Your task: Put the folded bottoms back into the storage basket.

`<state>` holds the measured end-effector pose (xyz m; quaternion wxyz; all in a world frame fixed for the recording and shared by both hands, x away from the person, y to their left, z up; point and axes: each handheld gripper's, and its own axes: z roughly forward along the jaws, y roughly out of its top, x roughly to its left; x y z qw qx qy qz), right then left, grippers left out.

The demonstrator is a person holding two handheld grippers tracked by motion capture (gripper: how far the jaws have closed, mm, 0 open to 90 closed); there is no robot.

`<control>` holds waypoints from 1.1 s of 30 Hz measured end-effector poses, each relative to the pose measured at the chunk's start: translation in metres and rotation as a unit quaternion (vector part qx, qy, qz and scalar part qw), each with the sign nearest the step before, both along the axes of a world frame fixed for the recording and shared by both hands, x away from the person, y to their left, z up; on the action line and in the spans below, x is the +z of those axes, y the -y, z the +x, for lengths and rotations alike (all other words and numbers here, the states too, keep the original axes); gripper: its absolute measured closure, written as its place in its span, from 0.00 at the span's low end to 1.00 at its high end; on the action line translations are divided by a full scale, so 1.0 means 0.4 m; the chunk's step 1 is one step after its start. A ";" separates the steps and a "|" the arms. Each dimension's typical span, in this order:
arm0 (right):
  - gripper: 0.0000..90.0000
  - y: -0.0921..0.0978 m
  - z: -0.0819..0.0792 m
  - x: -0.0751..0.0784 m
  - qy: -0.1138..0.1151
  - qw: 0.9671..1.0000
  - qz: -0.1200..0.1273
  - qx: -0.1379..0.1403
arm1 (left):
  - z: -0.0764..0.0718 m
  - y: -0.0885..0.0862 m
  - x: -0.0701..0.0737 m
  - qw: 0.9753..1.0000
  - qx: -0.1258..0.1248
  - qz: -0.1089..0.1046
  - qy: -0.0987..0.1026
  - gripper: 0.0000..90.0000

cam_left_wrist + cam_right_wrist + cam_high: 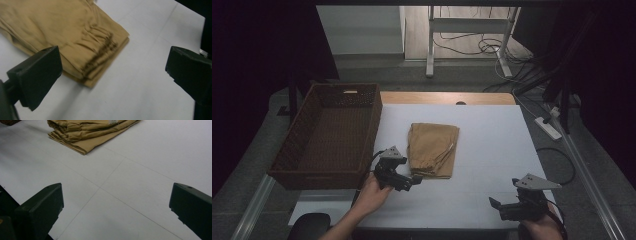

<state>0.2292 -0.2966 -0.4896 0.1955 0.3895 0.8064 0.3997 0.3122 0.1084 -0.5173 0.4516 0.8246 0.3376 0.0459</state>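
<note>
A folded tan garment point(432, 149) with an elastic waistband lies near the middle of the white table top point(492, 145). My left gripper point(412, 181) hovers just off the garment's near left corner, jaws wide apart with nothing between them. In the left gripper view the folded garment point(75, 42) lies just ahead, its gathered waistband edge between the open gripper point(112, 75) jaws' line of sight. My right gripper point(496, 206) rests low at the near right of the table, open and empty. In the right gripper view the garment point(87, 132) lies farther off beyond the open right gripper point(117, 207).
A brown wicker basket point(294, 150) stands at the left of the table, empty, its right wall close to my left hand. Table legs and cables point(482, 47) lie on the floor beyond the far edge. A power strip point(548, 127) sits off the right side.
</note>
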 end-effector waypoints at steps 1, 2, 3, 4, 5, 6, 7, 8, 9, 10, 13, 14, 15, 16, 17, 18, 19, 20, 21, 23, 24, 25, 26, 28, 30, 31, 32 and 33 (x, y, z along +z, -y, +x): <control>0.00 0.000 0.000 0.000 0.000 1.000 0.000 0.000 | 0.005 0.001 0.001 1.000 0.002 -0.002 0.001 0.01; 0.00 0.000 0.000 0.000 0.000 1.000 0.000 0.000 | 0.014 0.003 0.003 1.000 0.006 -0.003 0.003 0.01; 0.00 0.000 0.000 0.000 -0.001 1.000 0.001 0.000 | 0.022 0.004 0.005 1.000 0.010 -0.002 0.006 0.01; 0.00 0.000 0.001 0.000 -0.001 1.000 0.002 0.000 | 0.029 0.006 0.007 1.000 0.015 0.000 0.007 0.01; 0.00 0.001 0.001 0.000 -0.001 1.000 0.002 0.000 | 0.037 0.008 0.008 1.000 0.018 0.001 0.009 0.01; 0.00 0.001 0.001 0.000 -0.001 1.000 0.002 0.001 | 0.046 0.009 0.010 1.000 0.023 0.000 0.010 0.01; 0.00 0.001 0.000 0.000 -0.001 1.000 0.002 0.000 | 0.054 0.010 0.011 1.000 0.027 0.000 0.011 0.01; 0.00 0.001 0.001 0.000 -0.001 1.000 0.003 0.001 | 0.063 0.012 0.012 0.999 0.032 0.001 0.011 0.01; 0.00 0.001 0.001 0.000 -0.001 1.000 0.003 0.000 | 0.072 0.014 0.013 0.999 0.037 0.002 0.012 0.01; 0.00 0.001 0.001 0.000 -0.001 1.000 0.003 0.000 | 0.080 0.015 0.015 0.999 0.043 0.005 0.013 0.01; 0.00 0.002 0.001 0.000 -0.002 1.000 0.004 0.000 | 0.105 0.022 0.016 0.998 0.058 0.009 0.010 0.01; 0.00 0.002 0.001 0.000 -0.002 1.000 0.004 0.000 | 0.113 0.024 0.016 0.998 0.059 0.010 0.009 0.01; 0.00 0.002 0.001 0.000 -0.002 1.000 0.004 0.000 | 0.120 0.027 0.017 0.998 0.061 0.014 0.009 0.01; 0.00 0.002 0.001 0.000 -0.002 1.000 0.004 0.000 | 0.127 0.030 0.017 0.998 0.064 0.017 0.010 0.01; 0.00 0.002 0.001 0.000 -0.002 1.000 0.004 0.000 | 0.133 0.032 0.018 0.997 0.068 0.021 0.012 0.01; 0.00 0.002 0.001 0.000 -0.002 1.000 0.005 0.000 | 0.140 0.034 0.018 0.997 0.071 0.026 0.013 0.02; 0.00 0.002 0.001 0.000 -0.002 1.000 0.005 0.000 | 0.147 0.036 0.018 0.997 0.074 0.031 0.014 0.02; 0.00 0.002 0.001 0.000 -0.002 1.000 0.004 0.000 | 0.153 0.037 0.018 0.996 0.076 0.037 0.015 0.02; 0.00 0.002 0.001 0.000 -0.002 1.000 0.004 0.000 | 0.160 0.038 0.017 0.996 0.078 0.040 0.016 0.02; 0.00 0.002 0.002 0.000 -0.003 1.000 0.004 -0.001 | 0.175 0.038 0.013 0.996 0.078 0.039 0.012 0.02; 0.00 0.002 0.002 0.000 -0.003 1.000 0.004 -0.001 | 0.182 0.037 0.011 0.996 0.077 0.039 0.008 0.02; 0.00 0.002 0.002 0.000 -0.003 1.000 0.004 -0.001 | 0.190 0.038 0.008 0.996 0.079 0.039 0.004 0.02; 0.00 0.002 0.002 0.000 -0.003 1.000 0.004 -0.001 | 0.198 0.038 0.006 0.996 0.081 0.042 0.001 0.02; 0.00 0.002 0.002 -0.001 -0.004 1.000 0.004 -0.001 | 0.214 0.037 0.002 0.996 0.084 0.043 -0.004 0.02; 0.00 0.002 0.002 -0.001 -0.004 1.000 0.004 -0.001 | 0.231 0.034 -0.002 0.996 0.080 0.042 -0.006 0.01; 0.00 0.002 0.002 -0.001 -0.004 1.000 0.004 -0.001 | 0.240 0.031 -0.002 0.996 0.079 0.043 -0.008 0.01; 0.00 0.002 0.002 -0.001 -0.004 1.000 0.004 -0.001 | 0.248 0.029 -0.003 0.996 0.079 0.041 -0.010 0.01; 0.00 0.003 0.002 -0.001 -0.004 1.000 0.005 -0.001 | 0.256 0.026 -0.003 0.996 0.078 0.040 -0.012 0.01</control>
